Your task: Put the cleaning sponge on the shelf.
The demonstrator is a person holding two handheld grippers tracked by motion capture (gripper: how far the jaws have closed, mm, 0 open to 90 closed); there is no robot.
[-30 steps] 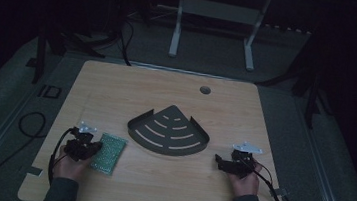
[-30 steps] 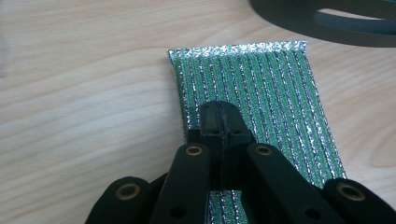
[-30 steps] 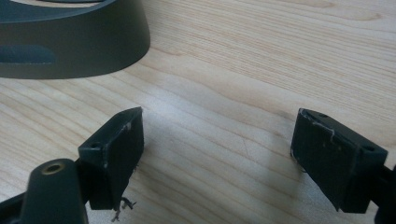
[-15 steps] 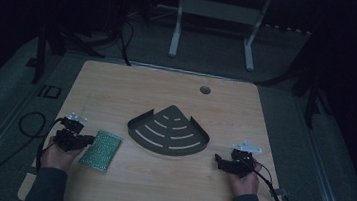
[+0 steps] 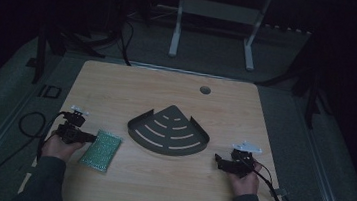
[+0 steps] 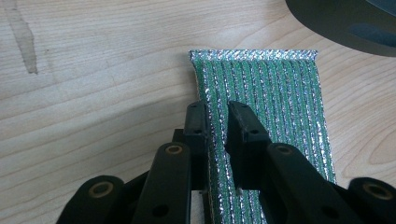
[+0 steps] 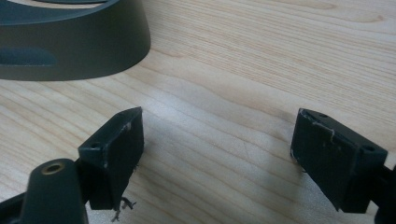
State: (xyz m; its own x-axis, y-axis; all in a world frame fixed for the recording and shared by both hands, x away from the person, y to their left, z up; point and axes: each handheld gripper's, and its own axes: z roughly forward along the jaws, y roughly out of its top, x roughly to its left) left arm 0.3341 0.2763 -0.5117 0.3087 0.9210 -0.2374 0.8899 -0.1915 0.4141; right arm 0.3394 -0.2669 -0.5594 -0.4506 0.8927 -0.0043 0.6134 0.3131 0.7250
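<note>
I am reading the wooden table (image 5: 117, 86) from its left side across. At about 8 o'clock on the table, the left hand (image 5: 58, 145) is holding the left claw (image 5: 87, 136) low against the surface, its cable (image 5: 28, 125) looping off the left edge. In the left gripper view I am seeing its jaws drawn close together over one long edge of the green scouring pad (image 6: 275, 107), with a strip of the pad's silver-threaded fabric pinched between them. The pad is lying flat just to the right of that claw, clear of the rack.

At the table's centre, the dark quarter-round slotted rack (image 5: 169, 130) is sitting with its point toward 12 o'clock and its curved side toward 6 o'clock. A round cable hole (image 5: 205, 90) is showing near 1 o'clock.

At about 4 o'clock, the right hand (image 5: 243, 180) is holding the right claw (image 5: 218, 160) pointing toward the rack. In the right gripper view I am seeing its jaws spread wide apart above bare wood, gripping nothing, with the rack's curved wall (image 7: 74, 51) lying ahead at upper left.
</note>
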